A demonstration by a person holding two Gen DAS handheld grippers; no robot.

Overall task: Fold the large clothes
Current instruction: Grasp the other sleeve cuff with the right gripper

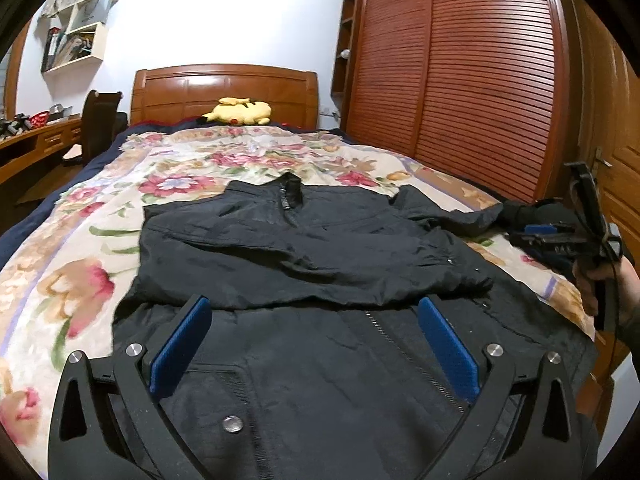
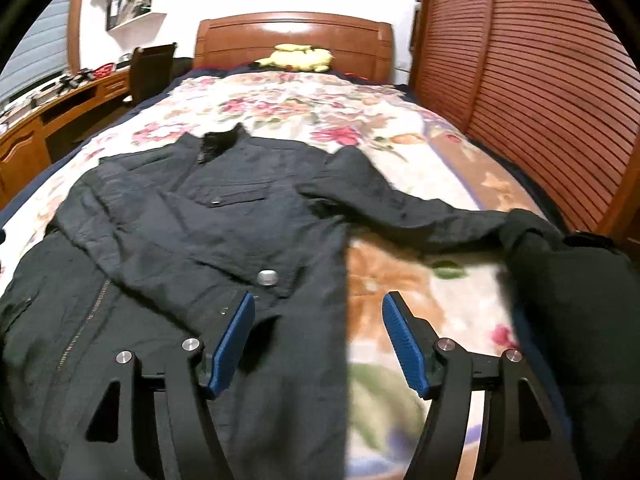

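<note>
Trouble, I judge, lies in the unfolded right sleeve [image 2: 404,208] slipping askew, since the black jacket [image 1: 304,240] lies on the bed [image 1: 80,280] while left tongs [image 1: 316,344] and right tongs [image 2: 316,344] both gape empty.

Floral bedspread [image 1: 100,248] beneath gripper. Yellow plush toy [image 1: 239,112] far ahead, against wooden headboard [image 1: 224,88]. Louvred wardrobe doors [image 1: 472,80] right — counter [image 1: 36,140], dark chair [image 1: 98,120], wall shelves [image 1: 76,28] far left.
</note>
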